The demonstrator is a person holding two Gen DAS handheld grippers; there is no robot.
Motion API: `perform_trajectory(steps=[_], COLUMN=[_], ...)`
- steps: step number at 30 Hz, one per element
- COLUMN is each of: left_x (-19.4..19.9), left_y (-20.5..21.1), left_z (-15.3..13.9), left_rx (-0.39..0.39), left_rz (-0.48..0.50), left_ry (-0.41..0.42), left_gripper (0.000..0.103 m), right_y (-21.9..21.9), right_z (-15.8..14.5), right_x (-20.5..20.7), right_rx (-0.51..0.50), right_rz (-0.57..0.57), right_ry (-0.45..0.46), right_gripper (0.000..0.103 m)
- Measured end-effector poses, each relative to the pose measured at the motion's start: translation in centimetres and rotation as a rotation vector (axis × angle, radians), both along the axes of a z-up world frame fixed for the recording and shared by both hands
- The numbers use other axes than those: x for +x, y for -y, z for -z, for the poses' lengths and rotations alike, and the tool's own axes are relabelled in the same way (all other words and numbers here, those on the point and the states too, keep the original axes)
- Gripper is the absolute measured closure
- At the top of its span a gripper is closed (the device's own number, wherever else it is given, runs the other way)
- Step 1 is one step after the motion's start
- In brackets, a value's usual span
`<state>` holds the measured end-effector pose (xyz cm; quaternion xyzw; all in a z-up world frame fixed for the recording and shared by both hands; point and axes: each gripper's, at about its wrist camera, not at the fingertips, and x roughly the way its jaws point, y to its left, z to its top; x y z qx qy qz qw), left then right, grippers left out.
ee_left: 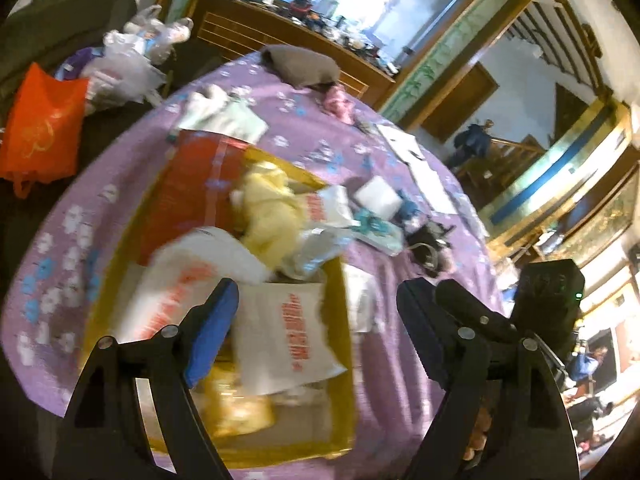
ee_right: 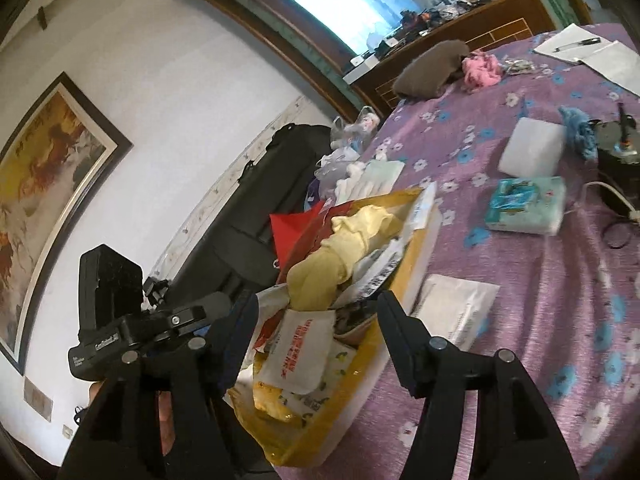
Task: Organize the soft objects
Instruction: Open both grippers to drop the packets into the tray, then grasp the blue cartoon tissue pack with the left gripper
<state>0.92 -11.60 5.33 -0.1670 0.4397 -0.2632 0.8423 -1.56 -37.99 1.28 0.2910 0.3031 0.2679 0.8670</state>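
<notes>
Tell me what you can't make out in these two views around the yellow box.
- Left wrist: red print on the white bags is unreadable, motion-blurred.
- Right wrist: box bottom is hidden under piled yellow cloth and bags.
- Both: shelf clutter is too small.

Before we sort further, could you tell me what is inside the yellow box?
The yellow box holds a pale yellow cloth and white packets with red print. Whatever lies beneath them is covered.

You see a purple tablecloth (ee_right: 532, 280) dotted with white and blue flowers, a yellow box (ee_left: 338, 364) holding a pale yellow cloth (ee_left: 272, 216) and white bags with red print (ee_left: 288, 332), and an orange bag (ee_left: 44, 128).
</notes>
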Motion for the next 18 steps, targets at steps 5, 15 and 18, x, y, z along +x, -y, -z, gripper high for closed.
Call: perform_trajectory(steps=[5,15,18], left_x=[0.2,0.2,-0.3], left_y=[3.5,7.0,7.9], left_z=[0.0,0.1,-0.7], left_rx=[-0.071,0.131,0.111], left_rz=[0.075,0.062,0.081], left_ry=[-0.048,-0.058,-0.005], left_gripper=[0.021,0.021,0.021], right_y=[3.3,9.3,10.5], right_z=[-1.3,-2.3,-2.1], right_x=[-0.3,2.4,3.3], right_rx=[-0.01,-0.054,-0.062], right_rz=[0.045,0.067,0.073], right_ry=[0.018,-0.021,-0.015], right_gripper=[0.041,0.04,0.04])
